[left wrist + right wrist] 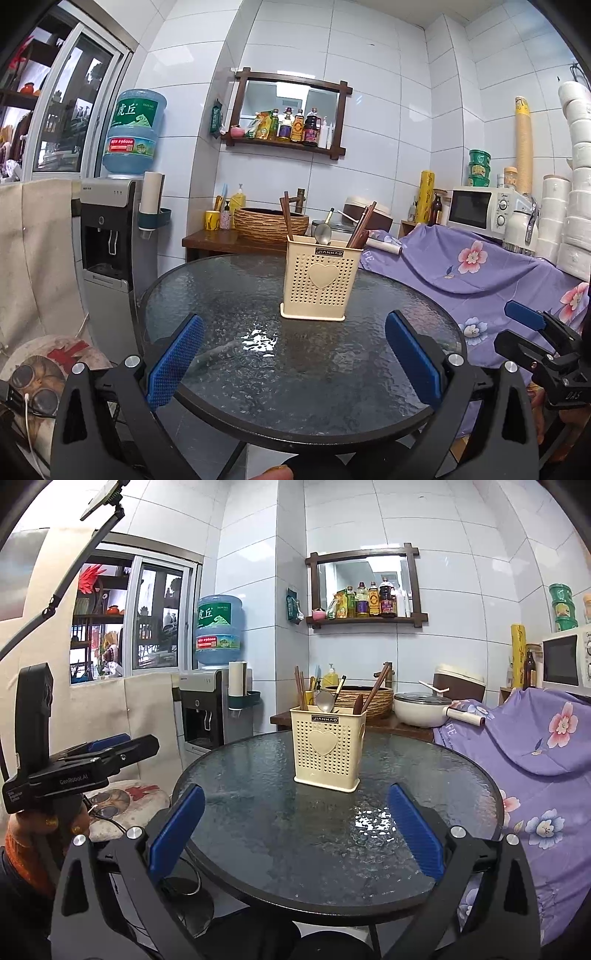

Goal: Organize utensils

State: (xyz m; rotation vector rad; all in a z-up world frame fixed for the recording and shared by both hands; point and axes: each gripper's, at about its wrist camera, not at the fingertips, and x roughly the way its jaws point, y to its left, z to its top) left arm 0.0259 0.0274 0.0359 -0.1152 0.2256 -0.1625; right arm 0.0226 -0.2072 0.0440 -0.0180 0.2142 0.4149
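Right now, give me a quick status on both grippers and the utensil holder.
Left gripper open, empty. Right gripper open, empty. Cream utensil holder upright on glass table, chopsticks and spoon inside. Nothing in the way.

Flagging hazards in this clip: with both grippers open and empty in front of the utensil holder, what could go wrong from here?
1. The utensil holder is tall and light-looking on a slick glass table; a one-sided push could slide or tip it.
2. Chopsticks and a spoon lean loosely above the rim, so a reaching left gripper or right gripper might knock them.
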